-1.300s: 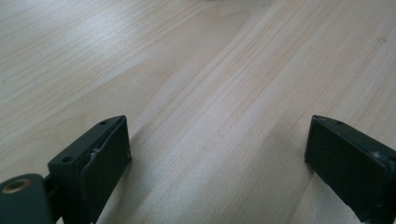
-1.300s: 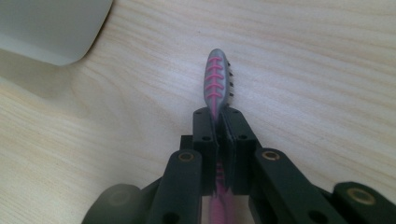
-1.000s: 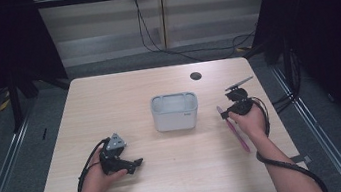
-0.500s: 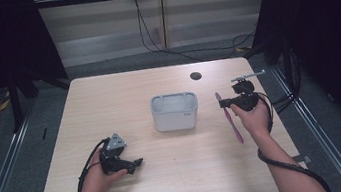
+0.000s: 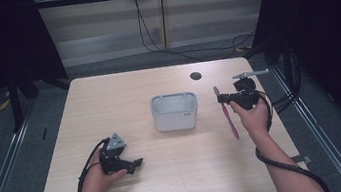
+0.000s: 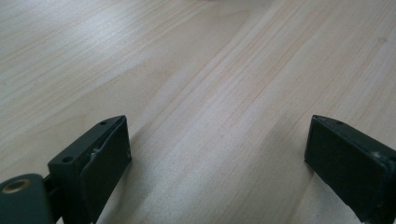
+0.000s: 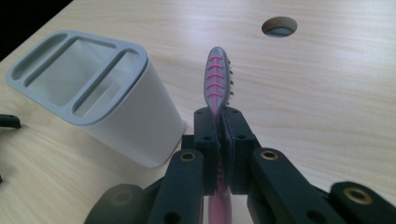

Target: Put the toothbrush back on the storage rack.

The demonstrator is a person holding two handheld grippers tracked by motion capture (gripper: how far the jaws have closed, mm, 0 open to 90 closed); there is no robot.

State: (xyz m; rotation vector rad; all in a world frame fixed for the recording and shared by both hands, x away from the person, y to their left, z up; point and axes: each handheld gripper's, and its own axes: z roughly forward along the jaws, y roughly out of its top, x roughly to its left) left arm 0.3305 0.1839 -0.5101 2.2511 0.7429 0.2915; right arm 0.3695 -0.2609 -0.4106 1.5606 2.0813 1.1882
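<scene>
A pink toothbrush (image 5: 226,113) with a grey bristle head (image 7: 218,74) is clamped near its neck by my right gripper (image 7: 219,126), which is shut on it above the table. Its head points away from me in the right gripper view, and its handle trails toward the person in the high view. A white holder with a grey slotted top (image 5: 174,110) stands at the table's middle, to the left of that gripper (image 5: 232,98). My left gripper (image 5: 135,165) rests low over the near left of the table, its jaws wide open over bare wood (image 6: 219,140).
A round cable hole (image 5: 196,76) sits in the light wood table (image 5: 108,99) behind the holder to its right. Cables trail from both grippers. Dark floor and metal rails border the table on both sides.
The right gripper has lifted the toothbrush off the table and carried it a little farther back. The left gripper has stayed put.
</scene>
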